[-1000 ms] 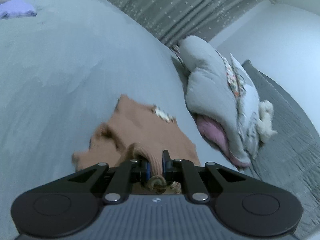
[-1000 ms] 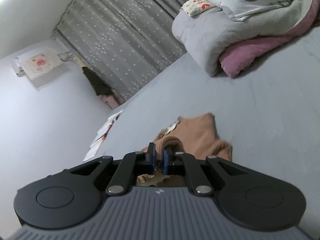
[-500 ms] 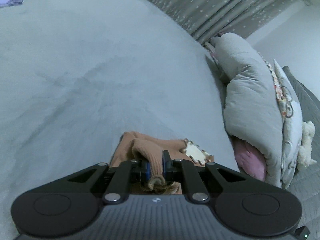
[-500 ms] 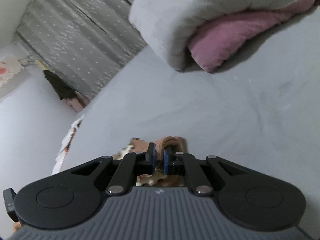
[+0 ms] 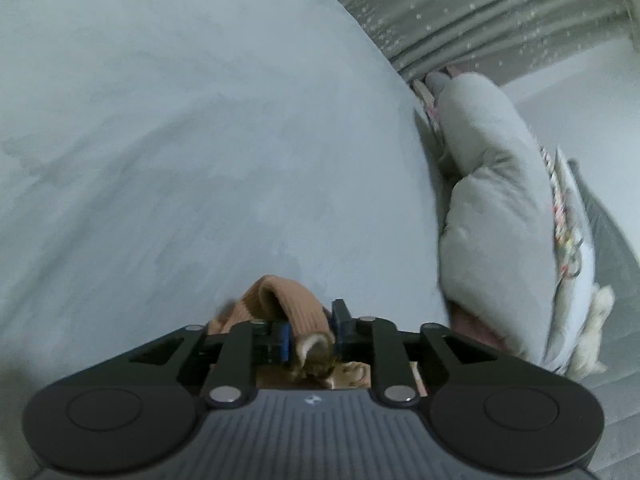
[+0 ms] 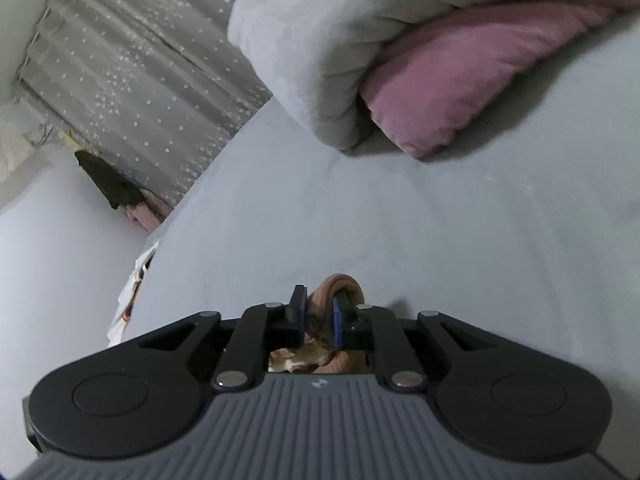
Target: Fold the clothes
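Both grippers low over the grey bed sheet (image 5: 200,140). Left gripper (image 5: 310,330): jaws have just been opening, the tan ribbed knit garment (image 5: 280,304) sits between them w/ a gap at one pad. Right gripper (image 6: 318,320): jaws also just been opening, garment fold between, pad contact unclear. Grey folded duvet (image 6: 320,40) beyond.

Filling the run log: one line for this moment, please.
phase: releasing fold | left gripper: fingers just opening, tan ribbed knit garment between | right gripper: same | surface: grey bed sheet
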Action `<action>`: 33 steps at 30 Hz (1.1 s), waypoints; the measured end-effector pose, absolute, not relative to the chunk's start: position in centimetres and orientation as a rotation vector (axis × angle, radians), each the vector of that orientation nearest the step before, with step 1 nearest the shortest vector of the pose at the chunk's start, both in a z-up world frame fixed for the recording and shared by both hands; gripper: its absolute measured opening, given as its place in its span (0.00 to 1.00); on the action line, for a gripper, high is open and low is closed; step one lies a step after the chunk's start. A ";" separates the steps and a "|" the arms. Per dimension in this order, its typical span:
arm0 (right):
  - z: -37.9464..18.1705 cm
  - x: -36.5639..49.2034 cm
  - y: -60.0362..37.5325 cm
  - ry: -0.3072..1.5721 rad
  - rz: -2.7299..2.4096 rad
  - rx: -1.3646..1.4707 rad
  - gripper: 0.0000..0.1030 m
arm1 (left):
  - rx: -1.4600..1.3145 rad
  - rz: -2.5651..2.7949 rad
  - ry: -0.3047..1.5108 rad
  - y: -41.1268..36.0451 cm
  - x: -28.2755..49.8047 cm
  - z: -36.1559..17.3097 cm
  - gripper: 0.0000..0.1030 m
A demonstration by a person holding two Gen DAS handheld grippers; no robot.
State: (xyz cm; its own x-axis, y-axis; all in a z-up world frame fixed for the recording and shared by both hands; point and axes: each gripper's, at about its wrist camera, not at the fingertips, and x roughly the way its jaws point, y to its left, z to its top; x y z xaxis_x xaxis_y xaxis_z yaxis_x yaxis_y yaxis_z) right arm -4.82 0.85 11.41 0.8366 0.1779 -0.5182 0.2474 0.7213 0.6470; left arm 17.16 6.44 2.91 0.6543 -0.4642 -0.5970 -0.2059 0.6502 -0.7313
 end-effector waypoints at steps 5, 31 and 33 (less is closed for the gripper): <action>12.1 -5.8 -0.1 0.508 -0.082 0.811 0.59 | -0.847 -0.111 0.781 7.3 16.2 3.7 0.76; 11.1 -13.3 8.9 0.759 -0.082 0.111 0.89 | -0.170 0.037 0.734 3.4 4.6 3.5 0.84; 11.7 -14.1 6.5 0.769 -0.159 0.176 0.89 | -0.199 0.062 0.738 5.1 4.4 4.1 0.84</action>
